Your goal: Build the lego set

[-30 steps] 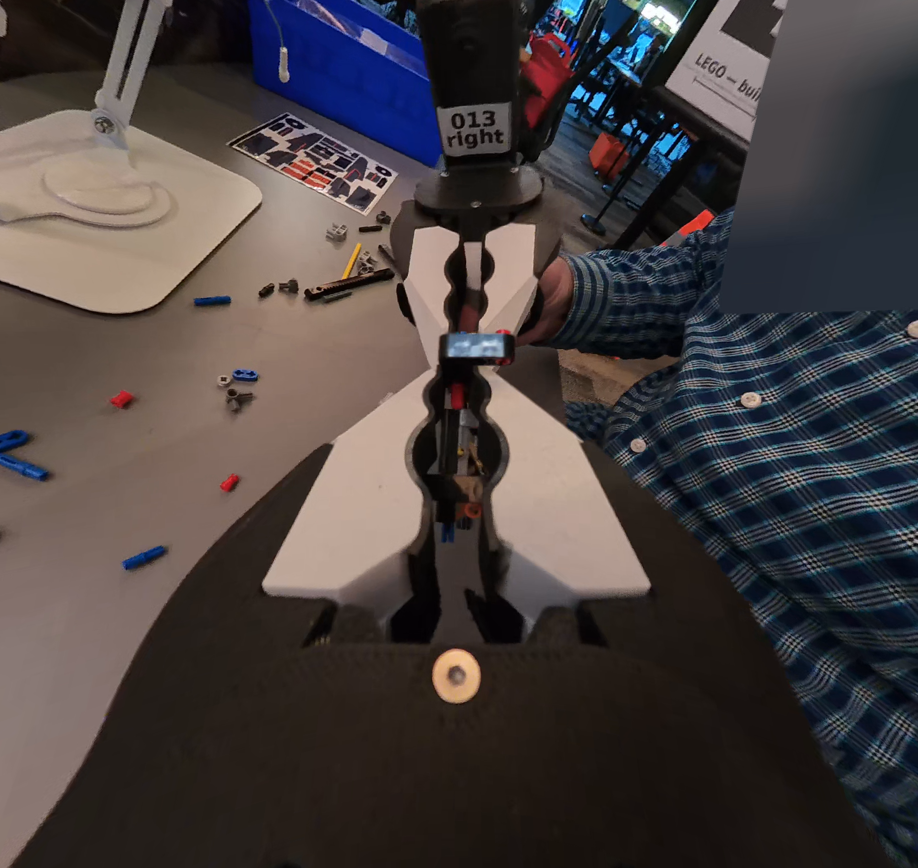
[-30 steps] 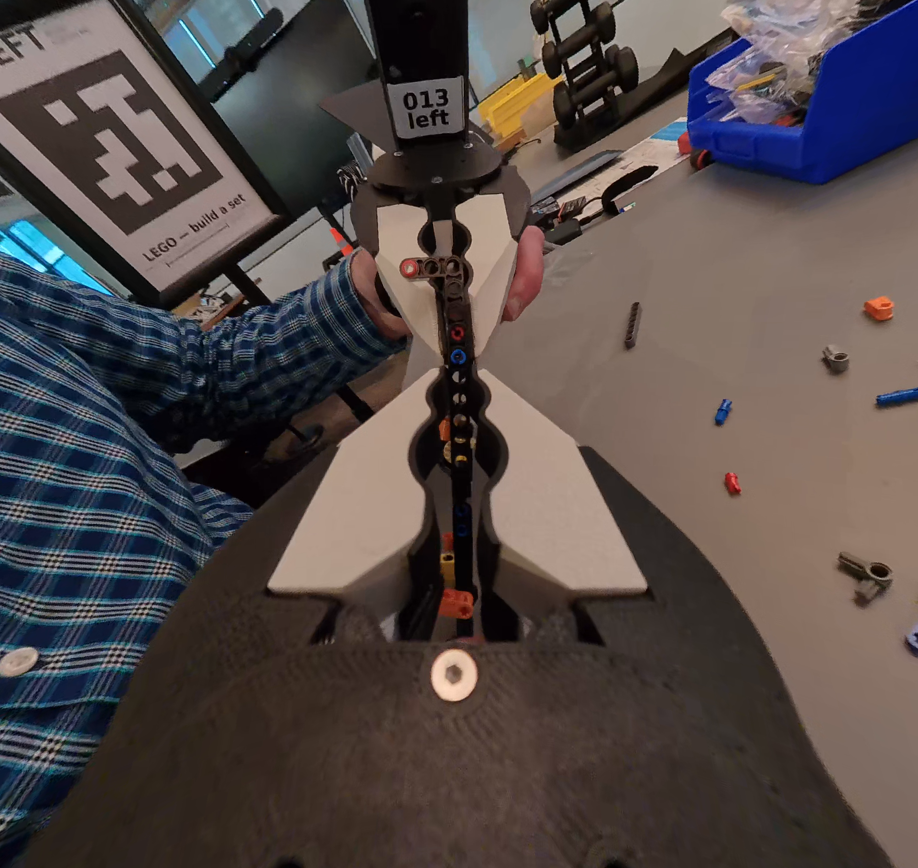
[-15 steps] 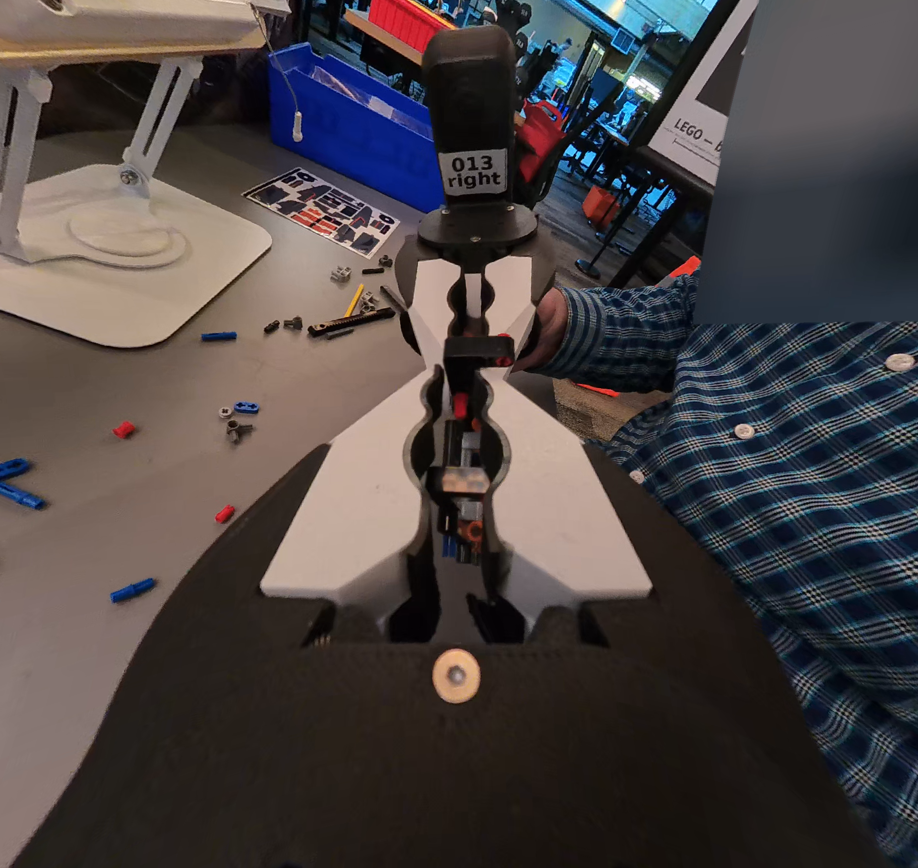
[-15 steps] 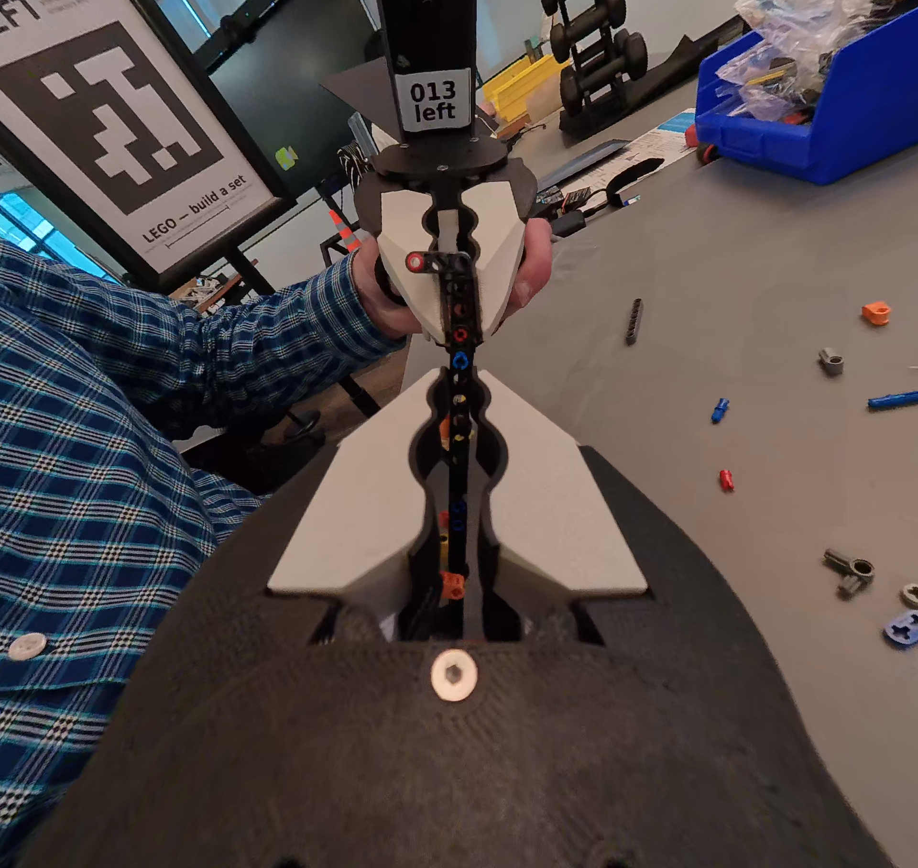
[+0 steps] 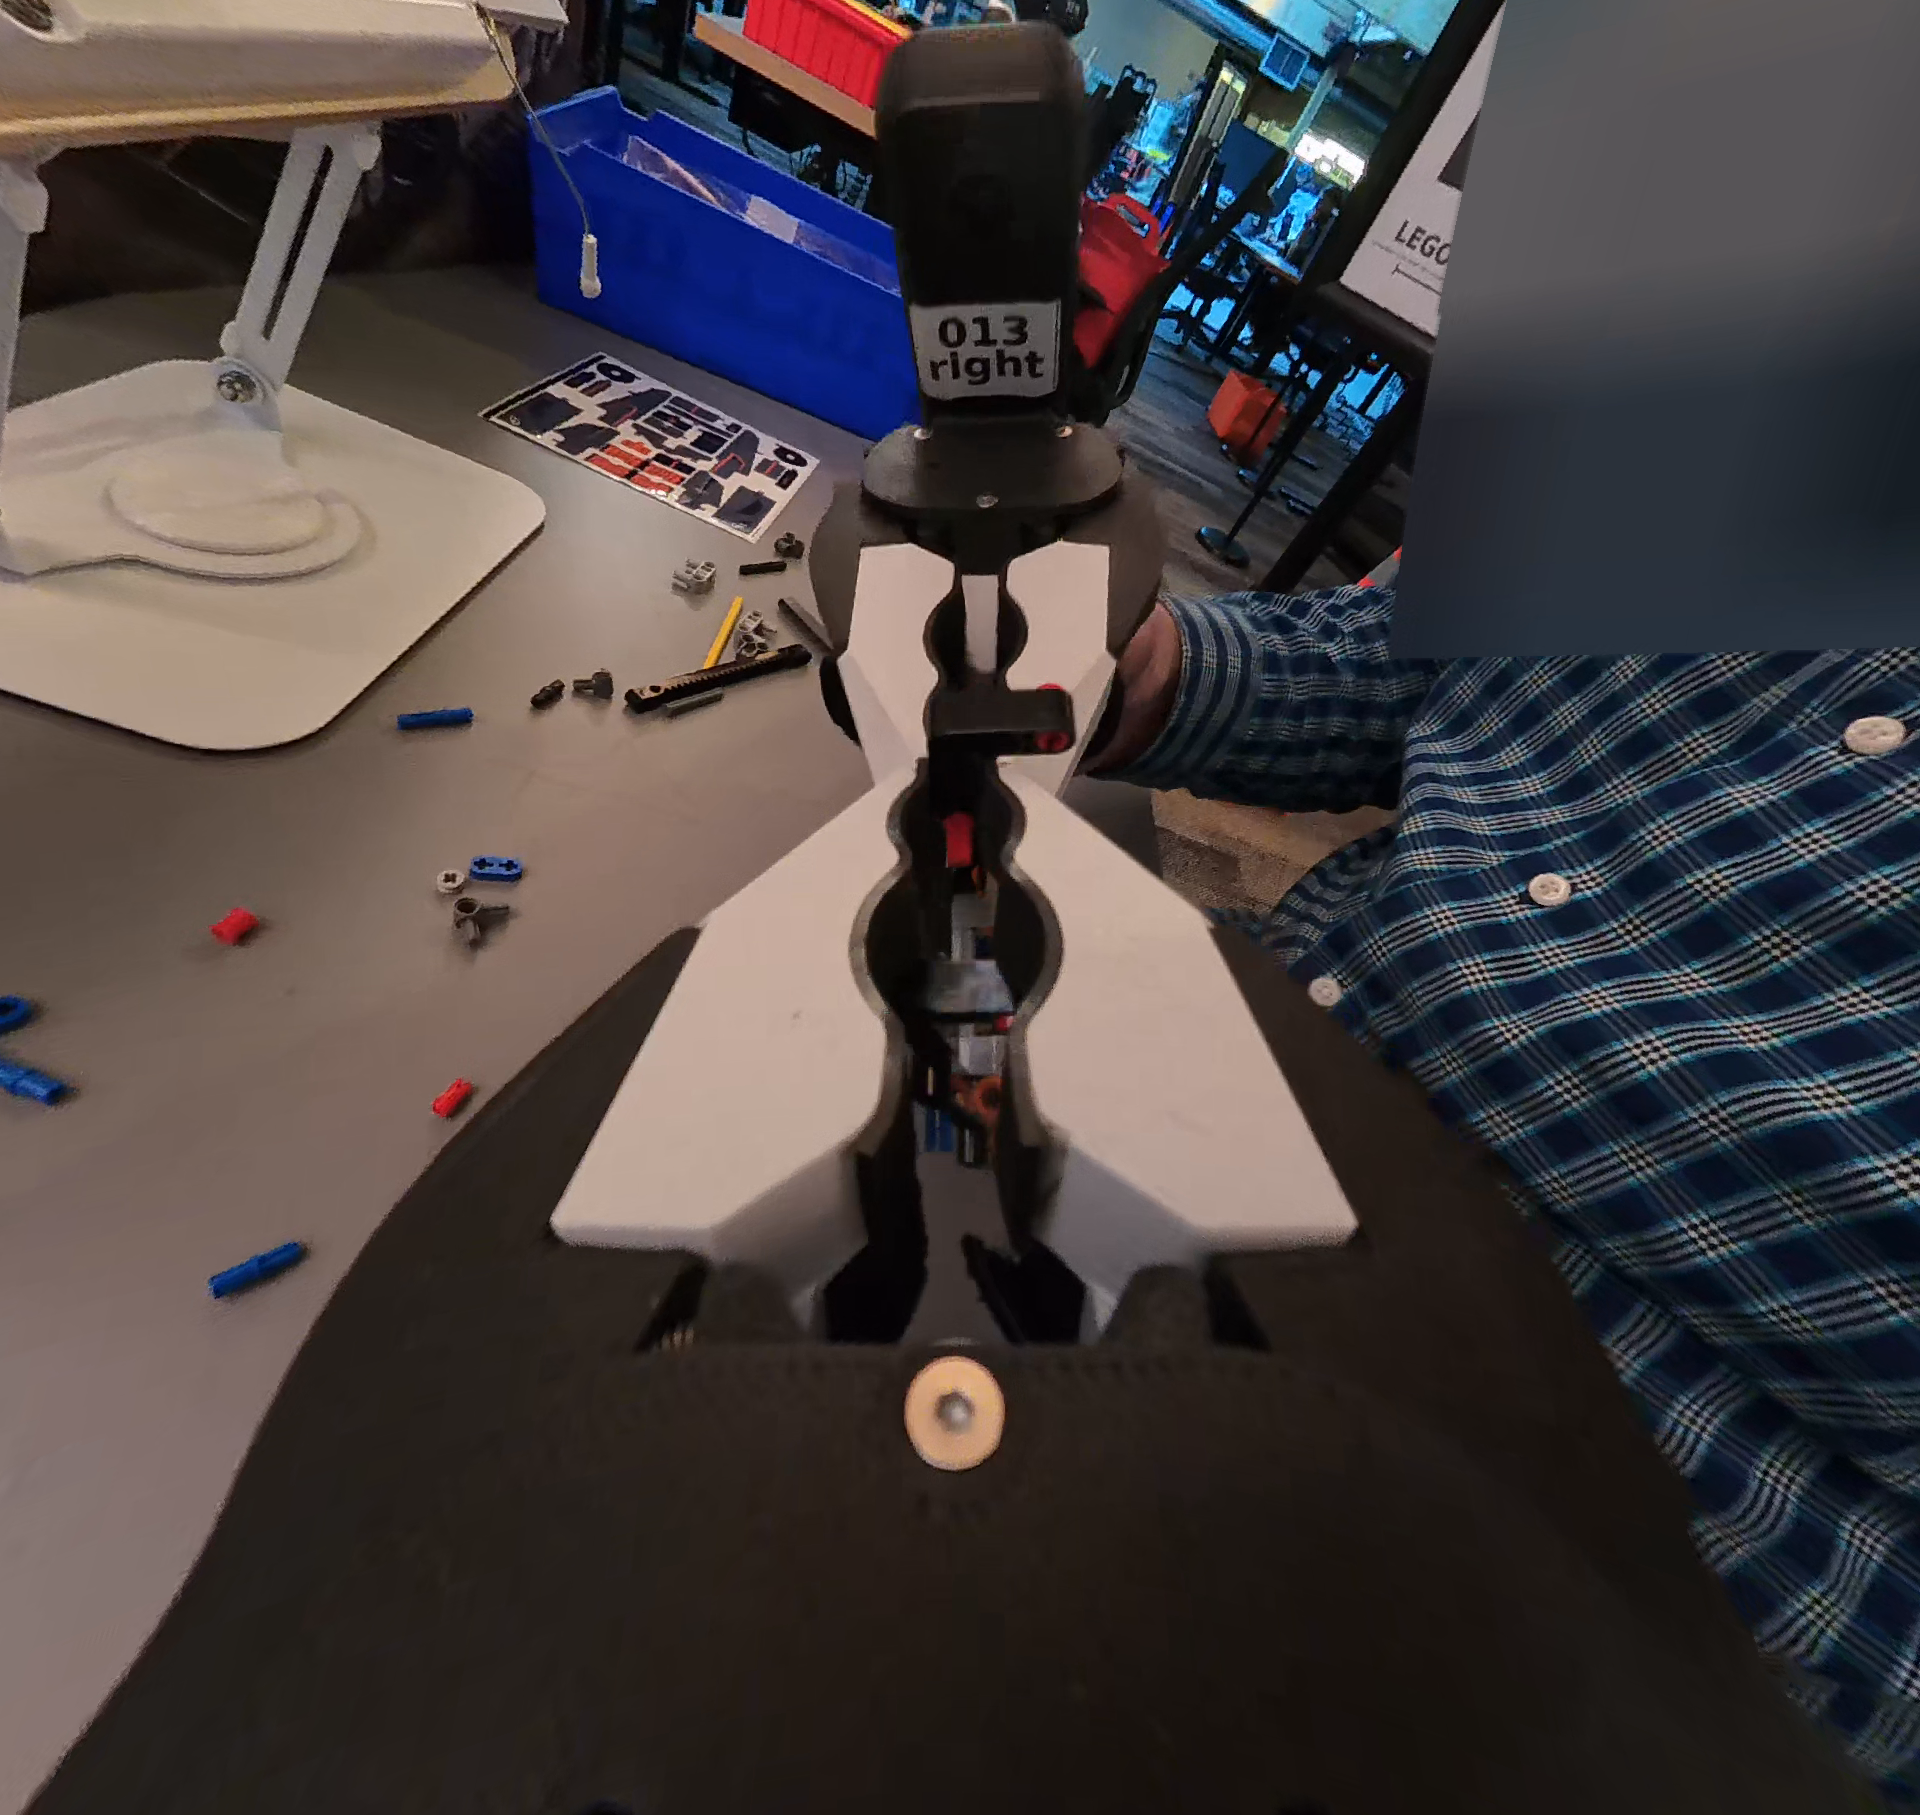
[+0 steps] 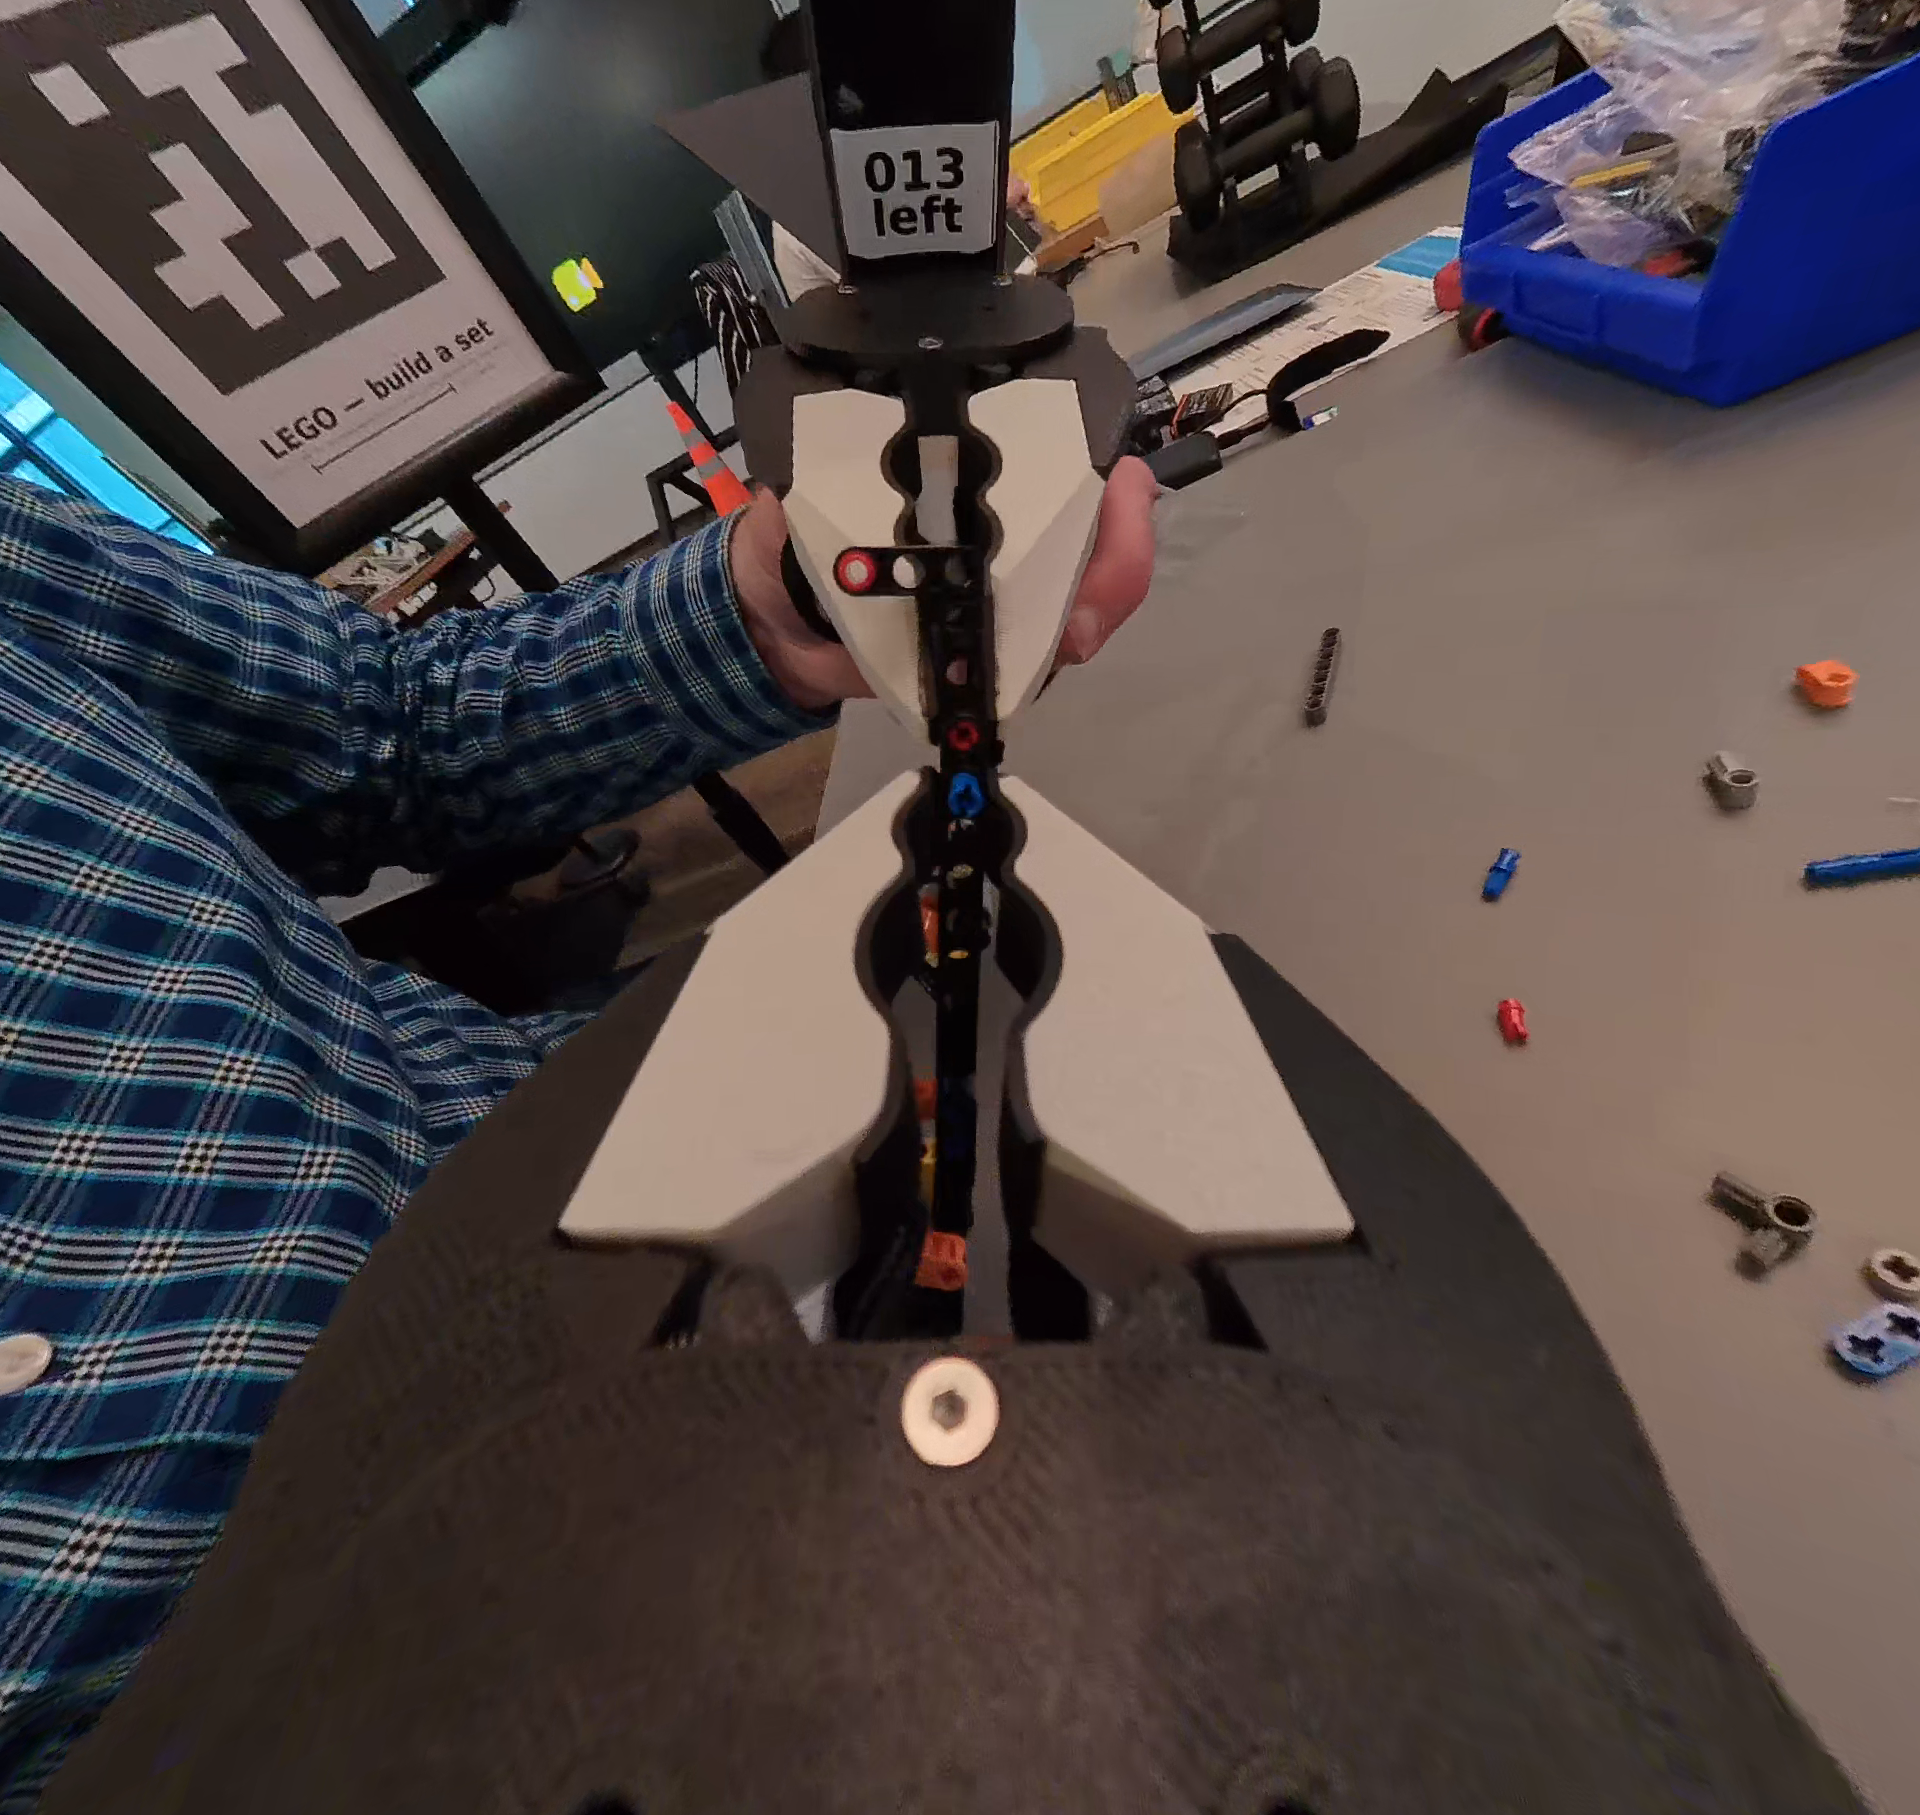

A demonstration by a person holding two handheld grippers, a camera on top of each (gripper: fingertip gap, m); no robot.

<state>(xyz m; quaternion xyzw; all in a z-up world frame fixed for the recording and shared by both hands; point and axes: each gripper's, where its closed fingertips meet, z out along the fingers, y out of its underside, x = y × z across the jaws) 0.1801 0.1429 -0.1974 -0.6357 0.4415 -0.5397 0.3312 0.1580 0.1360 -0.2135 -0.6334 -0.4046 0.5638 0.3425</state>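
A long black lego beam assembly (image 6: 951, 1038) with red, blue and orange pins runs between my two grippers, which face each other tip to tip above the table edge. My right gripper (image 6: 961, 789) is shut on its near length. My left gripper (image 6: 956, 716) is shut on the far end, where a short black arm with a red pin (image 6: 857, 570) sticks out sideways. In the left wrist view my left gripper (image 5: 961, 794) is shut on the assembly (image 5: 966, 1017), and my right gripper (image 5: 971, 752) holds it from the far side.
Loose pieces lie on the grey table (image 5: 312, 1090): blue pins (image 5: 255, 1266), red pins (image 5: 452, 1095), a black toothed bar (image 5: 717, 679), a sticker sheet (image 5: 655, 440). A white stand (image 5: 239, 560) and a blue bin (image 5: 717, 279) stand behind. A second blue bin (image 6: 1683, 300) holds bags. A person's plaid sleeve (image 6: 468, 685) is close by. Both grippers' tips are close together, under 4 cm apart.
Both grippers stay shut on the assembly. The left wrist view has tilted upward, so the table pieces sit lower in the frame. The assembly's place between the fingers has barely shifted.
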